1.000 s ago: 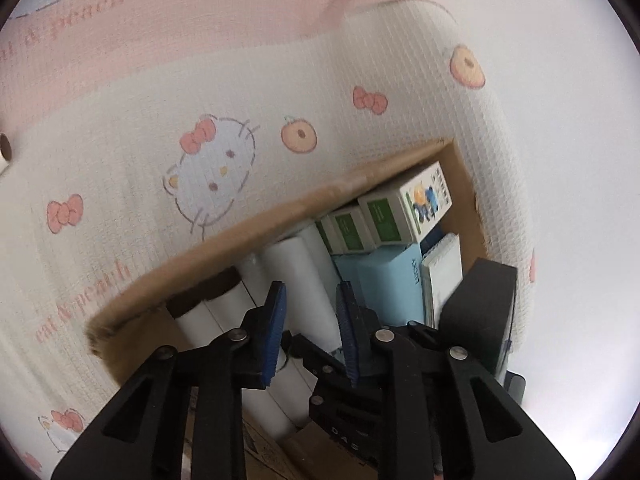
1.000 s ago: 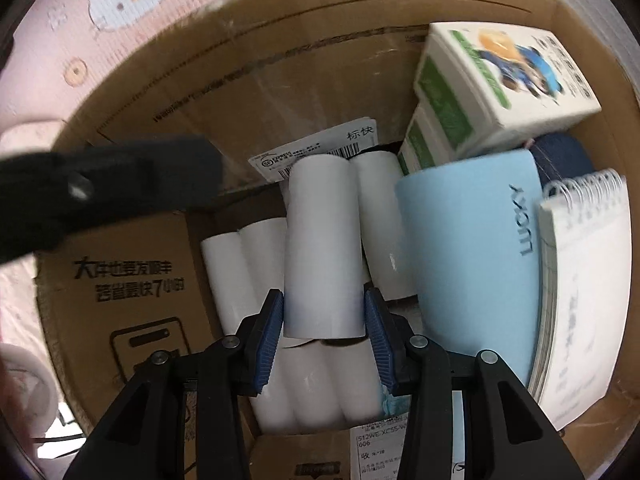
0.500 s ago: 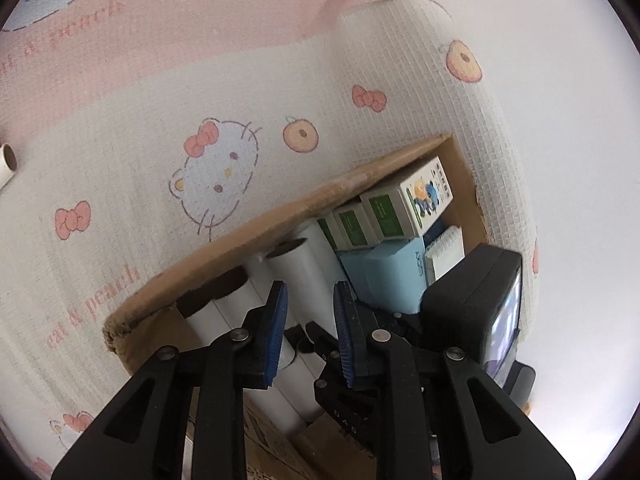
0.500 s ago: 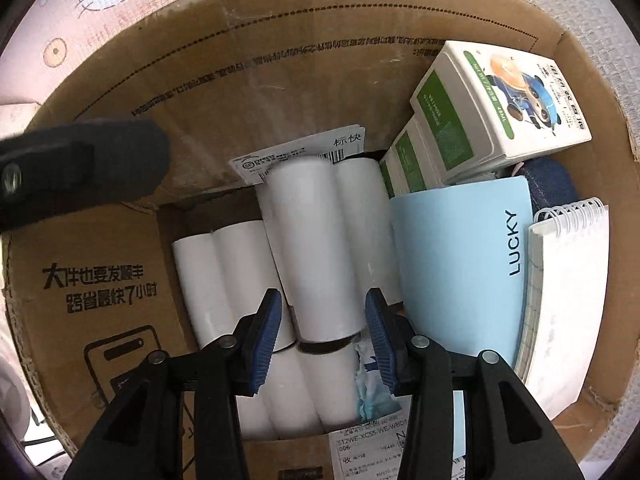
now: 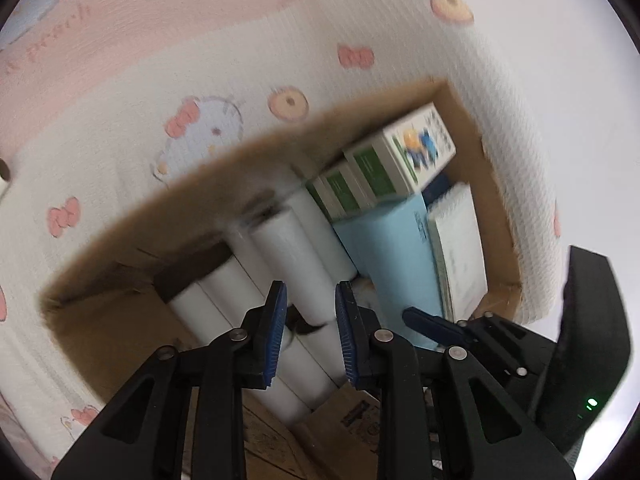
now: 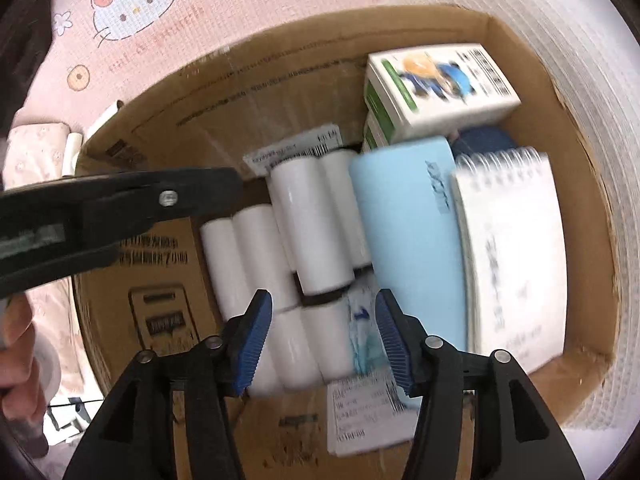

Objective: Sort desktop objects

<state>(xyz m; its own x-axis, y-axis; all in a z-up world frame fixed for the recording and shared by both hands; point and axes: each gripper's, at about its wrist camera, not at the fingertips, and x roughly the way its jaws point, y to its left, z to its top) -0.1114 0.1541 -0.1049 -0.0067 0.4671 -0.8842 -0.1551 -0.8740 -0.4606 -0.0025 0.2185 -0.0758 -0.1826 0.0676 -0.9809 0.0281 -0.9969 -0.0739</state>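
— What is the left wrist camera showing?

— The left gripper point(image 5: 310, 312) is hovering over the cardboard box point(image 5: 120, 240), its blue pads standing a little apart and gripping nothing. Beneath them the white rolls point(image 5: 296, 256) are lying packed together, one resting on top of the others. Right of them the light blue book point(image 5: 388, 248) and the spiral notebook point(image 5: 460, 248) are sitting side by side, with green-and-white cartons point(image 5: 396, 164) at the far end. The box is sitting on a cat-print cloth point(image 5: 160, 120) (pink above, white below).

— And the right wrist camera?

— The right gripper point(image 6: 324, 328) is pointing down into the same box point(image 6: 280, 92), and its jaws are opening, with nothing pressed between the pads. The top roll point(image 6: 316, 232) is lying free just beyond the fingertips (blur makes the gap hard to judge). The left gripper's black arm is crossing the left side, with part of a hand point(image 6: 16, 344) showing at the edge.
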